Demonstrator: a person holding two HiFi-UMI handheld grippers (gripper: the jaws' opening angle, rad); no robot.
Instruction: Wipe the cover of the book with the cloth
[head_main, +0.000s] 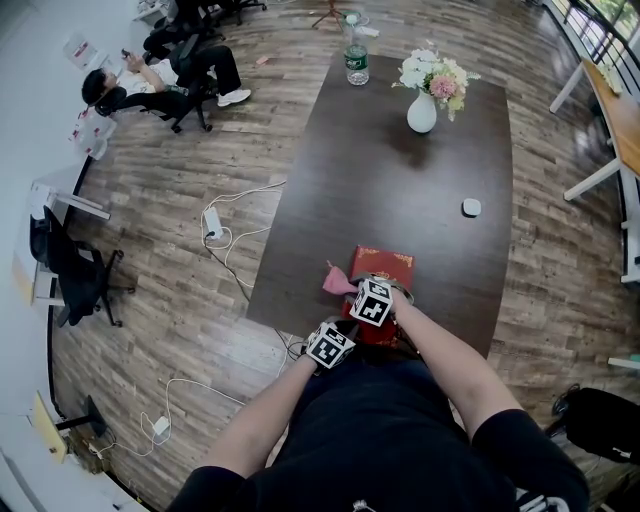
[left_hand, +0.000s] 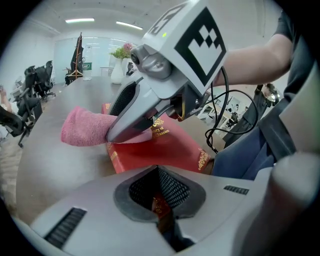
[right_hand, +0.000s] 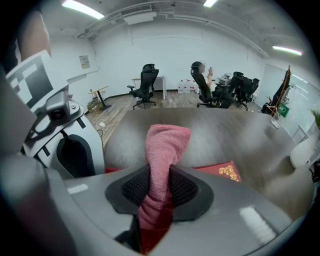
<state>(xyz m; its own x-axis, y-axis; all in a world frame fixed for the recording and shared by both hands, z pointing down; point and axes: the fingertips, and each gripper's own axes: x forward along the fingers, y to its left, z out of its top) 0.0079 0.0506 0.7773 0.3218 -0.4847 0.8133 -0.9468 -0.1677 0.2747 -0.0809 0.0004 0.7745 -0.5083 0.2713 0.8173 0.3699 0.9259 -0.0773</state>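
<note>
Dark wood table fills the middle of my head view, standing on plank flooring in an open office. Close to its near edge lies the red book, flat, its cover with gilt lettering facing up.

My left gripper has its jaws drawn together on the book's near edge; a sliver of red and gold shows pinched between the pads. My right gripper is clamped on the pink cloth, which runs up between the jaws and flops out past the tips as a folded bundle. From the left gripper view, that bundle rests on the book's left part and hangs over onto the tabletop, with the right gripper's tips pressed down on it over the cover. The two grippers sit just beside each other at the table's edge, right ahead of left.

Farther up the table stand a white vase of flowers and a water bottle, both well apart from the book. A small white round object lies near the right edge. On the floor to the left, a power strip trails white cables. A person sits in an office chair at the far left.
</note>
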